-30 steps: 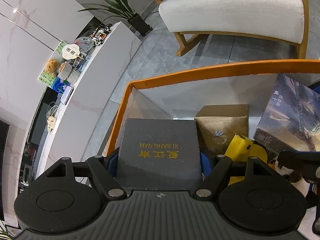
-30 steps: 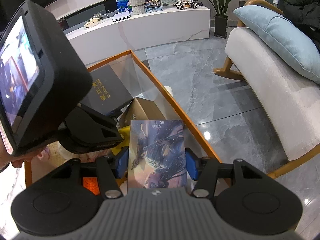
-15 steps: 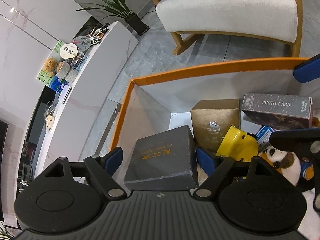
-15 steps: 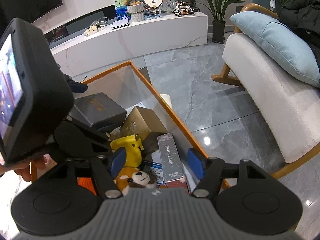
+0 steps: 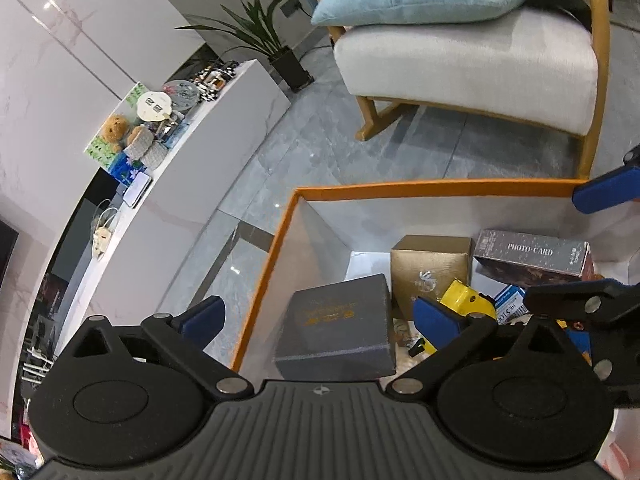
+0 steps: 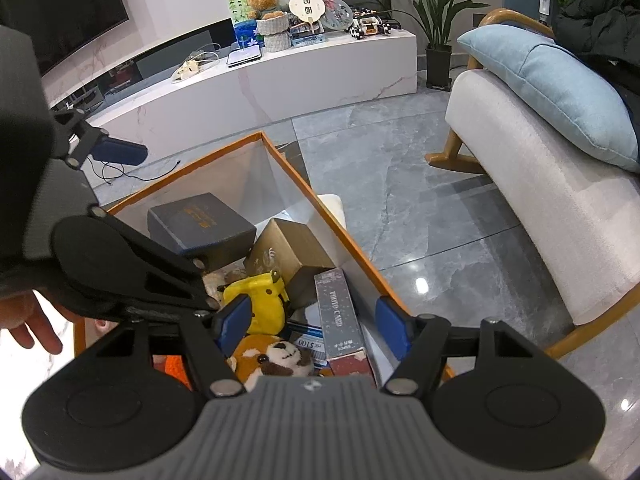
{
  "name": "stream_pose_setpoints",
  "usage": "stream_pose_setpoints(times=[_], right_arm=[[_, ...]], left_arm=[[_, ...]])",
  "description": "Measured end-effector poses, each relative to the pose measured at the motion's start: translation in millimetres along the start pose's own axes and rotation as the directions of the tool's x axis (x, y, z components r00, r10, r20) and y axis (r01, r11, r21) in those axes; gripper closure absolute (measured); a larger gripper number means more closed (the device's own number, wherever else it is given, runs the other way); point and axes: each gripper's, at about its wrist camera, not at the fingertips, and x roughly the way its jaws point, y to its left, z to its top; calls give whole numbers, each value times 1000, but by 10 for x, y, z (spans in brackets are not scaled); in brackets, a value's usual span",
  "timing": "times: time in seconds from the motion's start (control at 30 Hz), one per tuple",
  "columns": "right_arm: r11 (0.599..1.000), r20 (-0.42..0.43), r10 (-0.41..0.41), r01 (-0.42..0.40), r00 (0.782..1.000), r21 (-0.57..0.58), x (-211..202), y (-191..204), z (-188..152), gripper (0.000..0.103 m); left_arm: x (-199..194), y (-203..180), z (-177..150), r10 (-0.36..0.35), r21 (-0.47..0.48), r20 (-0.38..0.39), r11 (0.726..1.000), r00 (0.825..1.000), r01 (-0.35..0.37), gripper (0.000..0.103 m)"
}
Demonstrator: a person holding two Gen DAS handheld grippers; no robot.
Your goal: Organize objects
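Observation:
A clear bin with an orange rim (image 5: 400, 190) holds the objects. A dark grey box with gold lettering (image 5: 340, 328) lies in its near left corner. My left gripper (image 5: 318, 314) hangs above it, jaws still opening, pads clear of the box. A "PHOTO CARD" box (image 6: 340, 320) stands on edge along the bin's right wall (image 6: 320, 216). Above it my right gripper (image 6: 315, 322) is open, its pads not touching the box. A gold box (image 6: 288, 252), a yellow plush (image 6: 260, 300) and a red-panda plush (image 6: 272, 356) also lie in the bin.
A rocking chair (image 6: 540, 160) with a blue cushion (image 6: 552, 84) stands right of the bin on grey tile floor. A white console (image 6: 260, 88) with toys and a potted plant (image 6: 436, 20) lie beyond. A person's hand (image 6: 28, 320) holds the left gripper.
The left gripper let go of the dark grey box, opened wide and rose; the box now rests in the bin. The right gripper released the photo card box, which now stands on edge.

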Motion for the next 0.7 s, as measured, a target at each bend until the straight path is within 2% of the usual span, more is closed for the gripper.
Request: stream_pose_setpoints(times=[0.17, 0.33, 0.5, 0.7], right_arm=[[1000, 9, 2, -2, 1000, -4, -36, -10, -9, 33], [1000, 18, -4, 4, 1000, -10, -65, 3, -19, 32], [1000, 29, -5, 6, 1000, -17, -116, 14, -30, 31], [999, 77, 19, -16, 997, -46, -367, 79, -56, 29]], left_arm=[[-116, 123, -74, -5, -98, 20, 995, 1000, 7, 0], [-279, 154, -203, -15, -203, 17, 979, 1000, 18, 0], [-468, 226, -315, 3, -327, 7, 945, 1000, 0, 0], [-763, 308, -483, 21, -438, 37, 899, 999, -2, 0]])
